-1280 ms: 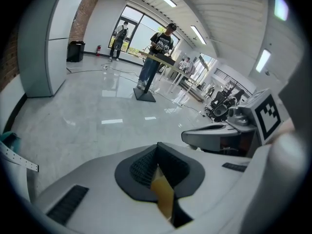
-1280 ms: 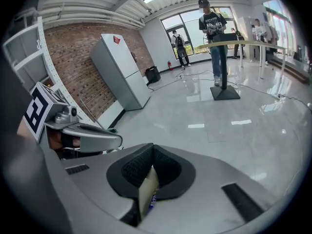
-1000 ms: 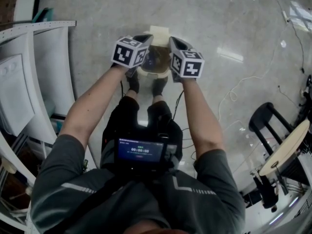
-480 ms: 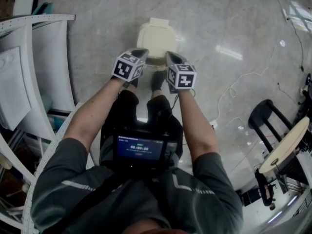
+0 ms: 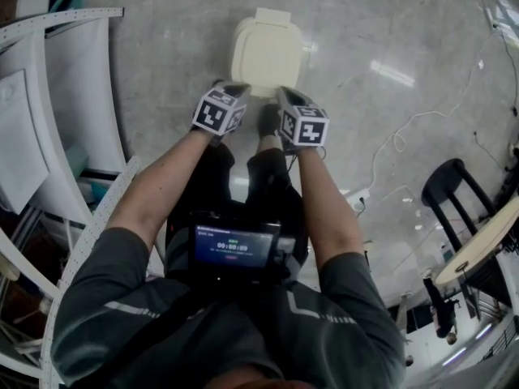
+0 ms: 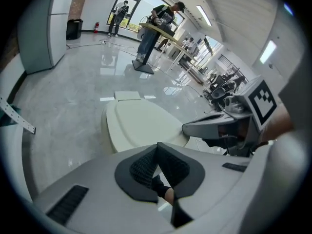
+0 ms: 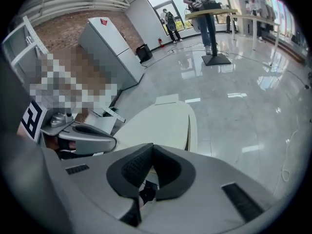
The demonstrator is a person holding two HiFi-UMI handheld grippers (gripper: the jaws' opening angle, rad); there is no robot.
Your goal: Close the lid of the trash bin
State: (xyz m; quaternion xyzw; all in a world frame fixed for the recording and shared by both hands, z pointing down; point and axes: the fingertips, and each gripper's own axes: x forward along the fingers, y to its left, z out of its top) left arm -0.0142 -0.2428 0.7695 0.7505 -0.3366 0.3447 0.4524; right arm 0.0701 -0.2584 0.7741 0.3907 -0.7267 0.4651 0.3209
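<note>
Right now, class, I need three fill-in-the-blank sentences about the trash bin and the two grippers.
1. The lid of the trash bin is ___.
2. The left gripper and the right gripper both have their jaws ___, holding nothing.
3. The bin stands on the grey ___.
Missing words: closed; shut; floor.

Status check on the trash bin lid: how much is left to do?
Done: the trash bin lid looks fully down, lying flat with no gap showing in the head view. In hand: nothing; the left gripper and right gripper are both shut and empty, near the lid's near edge. Left: apparently nothing but backing away.
</note>
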